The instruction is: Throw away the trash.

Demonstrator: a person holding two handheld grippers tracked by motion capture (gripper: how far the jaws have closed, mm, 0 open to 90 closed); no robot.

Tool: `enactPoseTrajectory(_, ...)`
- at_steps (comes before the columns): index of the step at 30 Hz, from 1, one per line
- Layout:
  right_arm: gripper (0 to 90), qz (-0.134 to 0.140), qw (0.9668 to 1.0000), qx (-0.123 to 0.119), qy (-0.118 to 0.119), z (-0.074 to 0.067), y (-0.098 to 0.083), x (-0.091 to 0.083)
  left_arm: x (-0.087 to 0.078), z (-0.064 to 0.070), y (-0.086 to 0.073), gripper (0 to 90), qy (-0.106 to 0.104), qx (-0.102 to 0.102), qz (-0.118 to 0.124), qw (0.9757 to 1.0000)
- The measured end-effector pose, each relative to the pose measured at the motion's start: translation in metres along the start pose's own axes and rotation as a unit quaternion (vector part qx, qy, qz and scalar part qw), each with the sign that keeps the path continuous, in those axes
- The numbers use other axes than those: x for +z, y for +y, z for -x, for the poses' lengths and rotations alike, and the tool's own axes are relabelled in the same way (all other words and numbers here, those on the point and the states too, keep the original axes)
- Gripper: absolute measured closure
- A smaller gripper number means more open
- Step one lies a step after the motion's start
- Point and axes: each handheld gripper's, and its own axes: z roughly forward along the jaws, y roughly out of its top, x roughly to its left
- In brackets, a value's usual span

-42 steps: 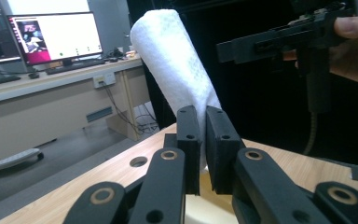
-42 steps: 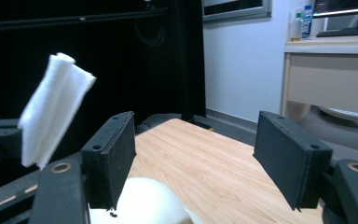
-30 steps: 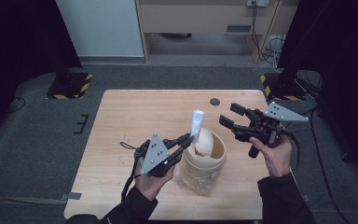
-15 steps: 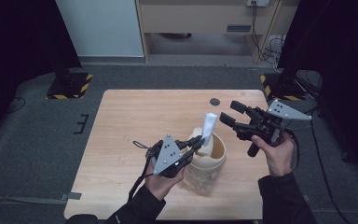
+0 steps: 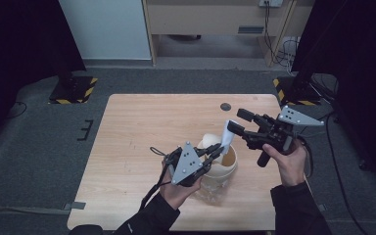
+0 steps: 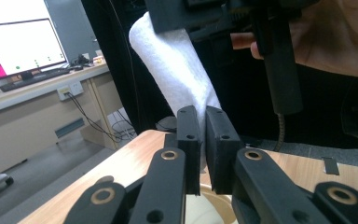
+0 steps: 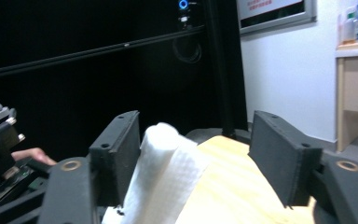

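The left gripper (image 6: 201,140) pinches a folded white paper towel (image 6: 177,70) tight above the cream round tub (image 5: 221,161). The right gripper (image 7: 193,158) has just been closing, jaws wide with the towel beside one; handover unfinished.

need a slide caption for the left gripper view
Left gripper pinching the lower end of a white paper towel above the light wooden table.

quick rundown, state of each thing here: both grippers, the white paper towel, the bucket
left gripper: shut on paper towel
right gripper: open, towel between the jaws, not pinched
paper towel: upright, rolled, above the bucket
bucket: upright on table, open-topped
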Motion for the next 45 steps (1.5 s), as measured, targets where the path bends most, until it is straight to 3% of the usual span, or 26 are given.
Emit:
enactPoseTrajectory(4,40.2,-0.006,0.9999,0.007,0.009,-0.001,-0.001,0.0,0.0,0.001,0.001,84.9,0.001,0.001,0.002,1.0)
enactPoseTrajectory(16,79.8,-0.027,0.9984,0.019,0.046,-0.005,-0.003,-0.002,0.003,0.001,-0.001,84.8,-0.002,-0.004,-0.005,1.0)
enactPoseTrajectory(22,83.2,-0.018,0.9986,0.014,0.049,-0.005,-0.002,-0.004,0.001,-0.001,-0.001,81.0,-0.005,-0.029,0.005,0.9995)
enactPoseTrajectory(25,83.4,-0.006,0.9989,0.012,0.045,-0.005,0.0,-0.007,-0.005,-0.004,-0.002,76.7,0.0,-0.036,-0.001,0.9994)
enactPoseTrajectory(31,83.3,0.008,0.9996,0.004,0.028,-0.002,0.005,-0.015,-0.026,-0.019,-0.013,69.2,0.013,-0.067,-0.01,0.9976)
enactPoseTrajectory(35,83.2,0.015,0.9998,0.0,0.016,0.001,0.007,-0.02,-0.046,-0.033,-0.026,64.6,0.037,-0.078,-0.023,0.996)
enactPoseTrajectory(39,83.0,0.018,0.9998,-0.005,-0.007,0.007,0.004,-0.026,-0.068,-0.051,-0.05,59.8,0.067,-0.091,-0.06,0.9917)
enactPoseTrajectory(42,83.0,0.016,0.9996,-0.007,-0.025,0.012,-0.001,-0.03,-0.081,-0.065,-0.073,55.6,0.09,-0.115,-0.092,0.985)
enactPoseTrajectory(45,83.0,0.012,0.9992,-0.009,-0.036,0.016,-0.006,-0.032,-0.092,-0.077,-0.096,51.6,0.11,-0.142,-0.125,0.9758)
